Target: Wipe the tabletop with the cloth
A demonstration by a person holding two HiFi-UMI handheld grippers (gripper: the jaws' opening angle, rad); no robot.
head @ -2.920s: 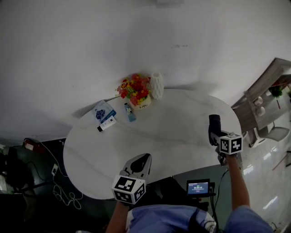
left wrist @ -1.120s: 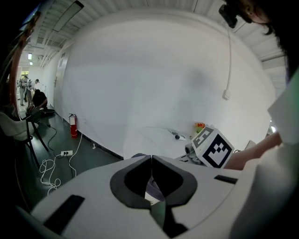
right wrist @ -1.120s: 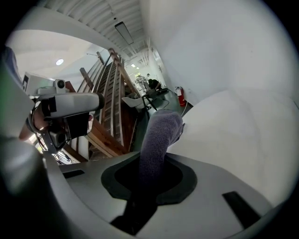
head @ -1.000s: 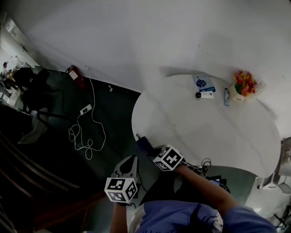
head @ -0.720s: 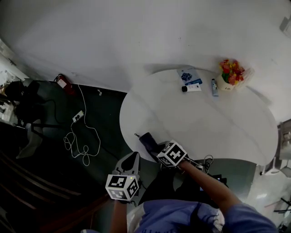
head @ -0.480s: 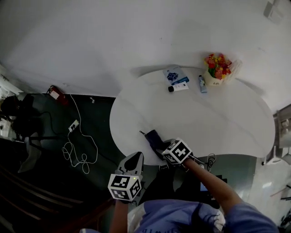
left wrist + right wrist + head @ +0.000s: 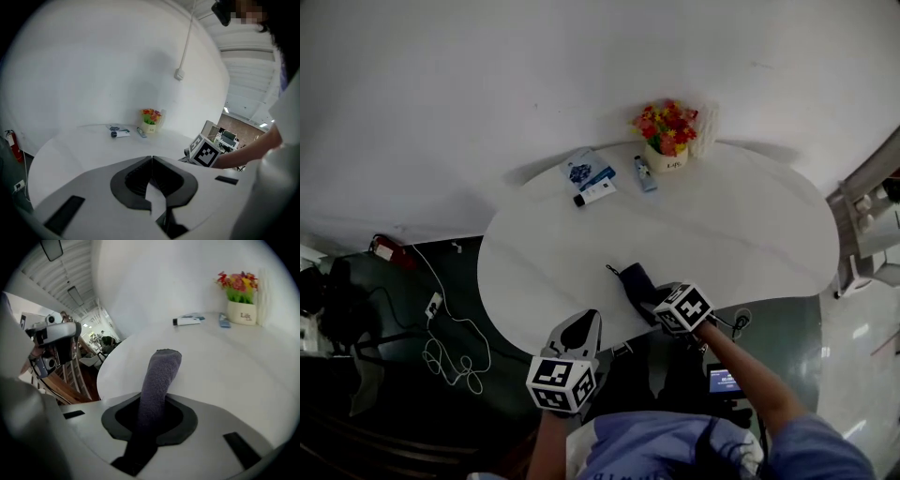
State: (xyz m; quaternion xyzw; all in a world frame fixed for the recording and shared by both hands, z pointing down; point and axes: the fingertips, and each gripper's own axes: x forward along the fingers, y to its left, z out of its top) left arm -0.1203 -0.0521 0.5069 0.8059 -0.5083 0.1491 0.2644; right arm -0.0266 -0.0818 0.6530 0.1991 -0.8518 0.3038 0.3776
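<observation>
Gripping cloth (image 7: 634, 280), right gripper (image 7: 651, 299) at tabletop (image 7: 731, 230) near edge, broad surface beyond.

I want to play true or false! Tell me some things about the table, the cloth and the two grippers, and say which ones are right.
1. The right gripper holds the cloth. True.
2. The left gripper holds the tube. False: its fingers are shut on nothing, and the tube lies on the far side of the table.
3. The flowers stand at the table's far edge, by the wall. True.
4. The cloth is white. False: it is dark, and the table is the white thing.
</observation>
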